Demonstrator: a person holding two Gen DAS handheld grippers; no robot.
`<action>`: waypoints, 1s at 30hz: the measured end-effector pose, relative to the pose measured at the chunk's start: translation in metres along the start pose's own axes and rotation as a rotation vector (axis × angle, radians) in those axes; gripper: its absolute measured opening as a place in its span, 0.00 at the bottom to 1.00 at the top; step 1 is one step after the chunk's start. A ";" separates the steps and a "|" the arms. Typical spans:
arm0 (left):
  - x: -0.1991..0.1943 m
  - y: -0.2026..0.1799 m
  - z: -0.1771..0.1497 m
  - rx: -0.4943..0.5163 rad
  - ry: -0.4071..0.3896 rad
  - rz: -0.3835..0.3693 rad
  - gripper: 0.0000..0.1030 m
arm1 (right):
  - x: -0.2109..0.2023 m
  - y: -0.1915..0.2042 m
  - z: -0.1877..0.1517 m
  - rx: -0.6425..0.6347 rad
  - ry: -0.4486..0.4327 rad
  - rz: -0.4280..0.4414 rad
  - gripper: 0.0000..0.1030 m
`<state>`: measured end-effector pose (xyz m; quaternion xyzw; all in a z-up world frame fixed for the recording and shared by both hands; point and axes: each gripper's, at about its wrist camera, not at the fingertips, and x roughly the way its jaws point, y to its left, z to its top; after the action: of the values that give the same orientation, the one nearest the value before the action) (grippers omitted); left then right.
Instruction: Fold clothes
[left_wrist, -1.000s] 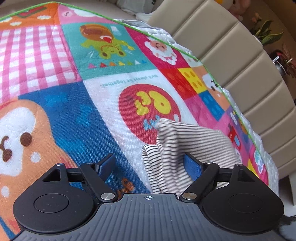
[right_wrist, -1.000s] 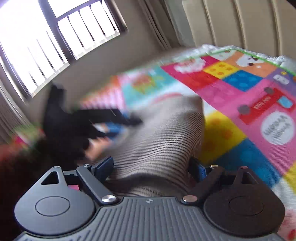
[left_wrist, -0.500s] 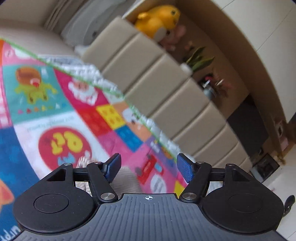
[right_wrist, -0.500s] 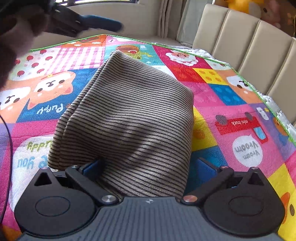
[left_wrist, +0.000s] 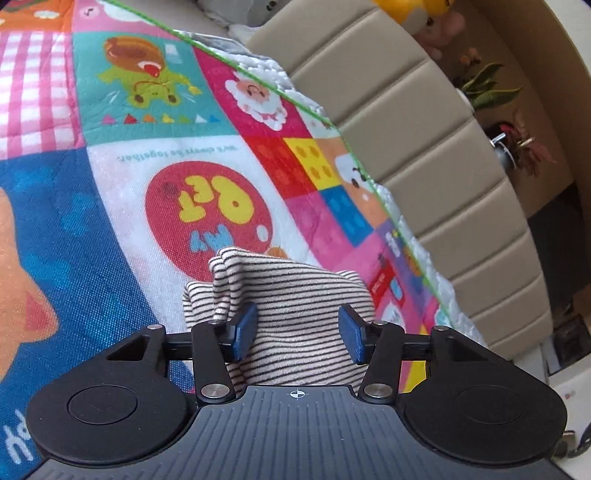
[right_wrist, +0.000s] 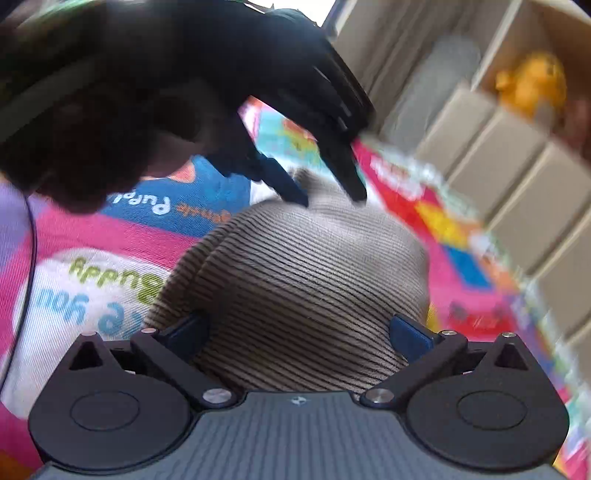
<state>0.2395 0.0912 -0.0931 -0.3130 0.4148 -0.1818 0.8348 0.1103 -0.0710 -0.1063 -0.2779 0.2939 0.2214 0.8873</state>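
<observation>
Garment: a folded striped garment was seen as a thick bundle of beige knit with thin dark stripes; in the right wrist view it looked domed, with a rounded far end.
Garment's place: it was laid on a colourful play mat, just near of a red circle with yellow letters, and not far from the mat's green-edged right border.
Garment's direction: in the right wrist view the long axis was seen to run from near to far, the stripes crossing it from left to right; at the far left corner in the left wrist view, loose layers were bunched into upright folds.
Left gripper: its jaws had just been closing, with the near part of the garment between them; the left blue pad was seen against a fold, while the right pad stood apart from the cloth, so no clenching was shown.
Right gripper: it was released, the jaws spread wide on both sides of the garment's near end, with the pads not pressed on it.
Other gripper in right wrist view: the left gripper was seen above the far end of the garment, the tips close to the cloth; contact could not be told because of blur.
Surroundings: a beige padded headboard was seen to the right of the mat.
</observation>
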 end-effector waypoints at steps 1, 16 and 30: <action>0.000 0.000 0.000 0.005 -0.003 0.002 0.52 | 0.000 0.001 0.002 0.009 0.015 -0.005 1.00; -0.002 0.009 0.004 -0.039 -0.066 -0.022 0.64 | -0.001 -0.014 0.004 0.103 0.041 0.065 1.00; 0.003 0.006 0.002 0.022 -0.026 0.035 0.65 | 0.033 -0.094 -0.004 0.632 0.222 0.222 1.00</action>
<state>0.2435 0.0947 -0.0984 -0.2988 0.4073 -0.1677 0.8466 0.1852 -0.1357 -0.0962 0.0215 0.4710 0.1830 0.8627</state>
